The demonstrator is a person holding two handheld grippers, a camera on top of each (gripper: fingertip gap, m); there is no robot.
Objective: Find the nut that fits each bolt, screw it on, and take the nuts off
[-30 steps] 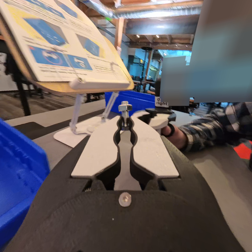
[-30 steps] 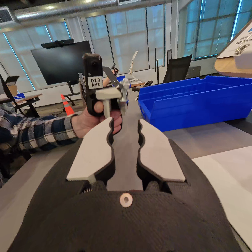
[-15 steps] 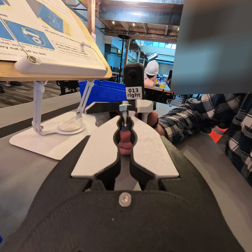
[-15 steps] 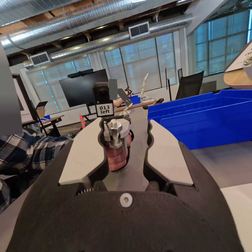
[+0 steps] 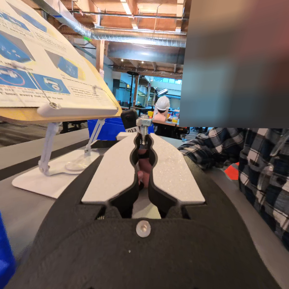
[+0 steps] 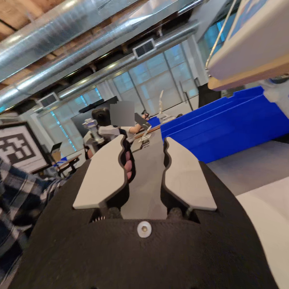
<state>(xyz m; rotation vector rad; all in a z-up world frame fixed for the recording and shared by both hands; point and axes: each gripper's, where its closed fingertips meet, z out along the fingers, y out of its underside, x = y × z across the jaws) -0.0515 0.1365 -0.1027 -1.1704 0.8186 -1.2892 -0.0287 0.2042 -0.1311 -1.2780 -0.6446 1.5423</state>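
Silver metal is at the centre of this moment: a threaded bolt point(image 5: 143, 134) stands upright between the tips of the left claw point(image 5: 143, 140), which pinches its lower shank from both sides. The hex nut point(image 5: 144, 122) sits high on the bolt, close to the top end of the thread, and nothing holds it.

The right claw point(image 6: 144, 147) is spread, with only grey tabletop point(image 6: 147, 168) visible between its fingers. In the right wrist view the bolt point(image 6: 93, 133) is up and to the left of this claw, well outside the gap, so the claw is not lined up with the nut point(image 6: 89, 123). Beyond the bolt, on the tabletop, stands a blue bin point(image 5: 107, 128), and to the left of the bolt a white stand point(image 5: 46, 176) carries an instruction sheet point(image 5: 39, 75).

I judge the step in hand as turning the nut, either further on or off, with the right claw coming again to take it.

Several things could go wrong from here. If the right claw closes while it is off to the side, it meets only air or knocks the bolt sideways. The left claw holds a round threaded shank, so a strong twist on the nut may rotate or tilt the bolt in the grip. The nut is near the end of the thread; if it comes free without being held, it may drop and roll on the tabletop.
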